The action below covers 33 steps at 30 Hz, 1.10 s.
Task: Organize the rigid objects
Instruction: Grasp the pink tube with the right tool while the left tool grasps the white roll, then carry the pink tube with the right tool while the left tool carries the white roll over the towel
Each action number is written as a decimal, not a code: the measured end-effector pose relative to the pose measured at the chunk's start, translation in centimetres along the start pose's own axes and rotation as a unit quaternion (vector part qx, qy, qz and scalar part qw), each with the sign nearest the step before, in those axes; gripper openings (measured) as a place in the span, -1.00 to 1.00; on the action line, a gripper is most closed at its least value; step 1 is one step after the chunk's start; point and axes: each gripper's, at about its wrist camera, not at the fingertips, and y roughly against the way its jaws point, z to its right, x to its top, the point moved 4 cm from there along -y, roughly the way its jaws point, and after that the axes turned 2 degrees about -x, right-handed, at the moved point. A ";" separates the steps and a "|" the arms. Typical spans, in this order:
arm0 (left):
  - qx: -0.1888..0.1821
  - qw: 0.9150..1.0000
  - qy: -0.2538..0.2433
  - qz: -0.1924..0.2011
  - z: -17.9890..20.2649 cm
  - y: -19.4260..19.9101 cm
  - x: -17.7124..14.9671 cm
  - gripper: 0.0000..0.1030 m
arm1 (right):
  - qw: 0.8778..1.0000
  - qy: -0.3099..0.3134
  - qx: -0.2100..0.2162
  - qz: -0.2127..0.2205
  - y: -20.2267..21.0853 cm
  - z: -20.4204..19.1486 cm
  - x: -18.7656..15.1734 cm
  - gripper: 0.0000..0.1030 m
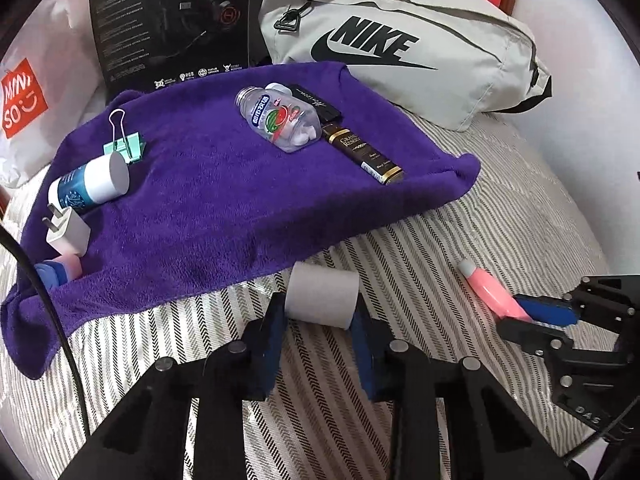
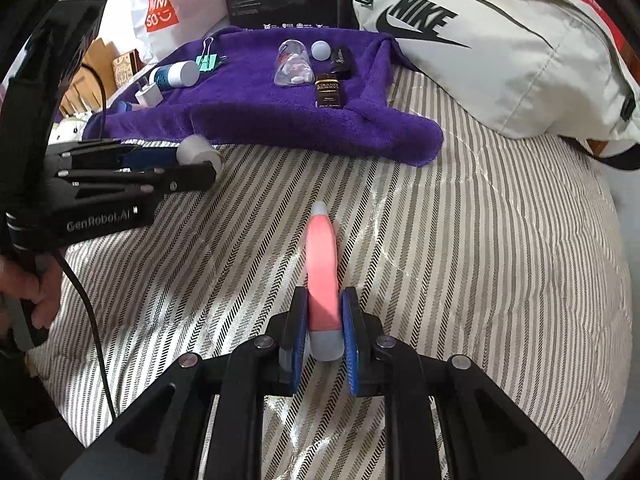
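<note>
Bed scene, striped bedspread [image 2: 480,240] with a purple towel [image 1: 224,200] spread ahead of both grippers.

On the towel, ahead of the left gripper [image 1: 320,312]: a clear plastic bottle [image 1: 280,118] on its side, mouth uncapped, small white pieces inside at its nearer end; its round pale cap [image 2: 321,50] just beyond it. Touching the bottle's right side, a dark slim box [image 1: 362,152] with gold lettering. Far left of the towel: a blue-and-white tube [image 1: 90,186] lying down, a mint binder clip [image 1: 124,146] beyond it, a white charger plug [image 1: 66,232] nearer, prongs up.

Left gripper pinching a white cylinder [image 1: 322,298] between blue pads, right at the fingertips, just short of the towel's near edge.

Right gripper [image 2: 324,332] closed on a pink tube [image 2: 322,276] with grey ends, gripped near its rear end, the rest pointing straight forward past the fingertips, over the bedspread. Towel well ahead of it.

Beyond the towel: a black product box [image 1: 168,20] standing upright, a grey Nike bag [image 1: 400,40] to the right, a white Miniso bag [image 1: 36,92] to the left.
</note>
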 end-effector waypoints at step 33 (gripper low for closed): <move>0.022 1.000 -0.013 0.003 -1.7 1.0 -1.8 -0.42 | 1.000 -0.008 -0.009 0.008 -0.6 -0.2 1.1 -0.68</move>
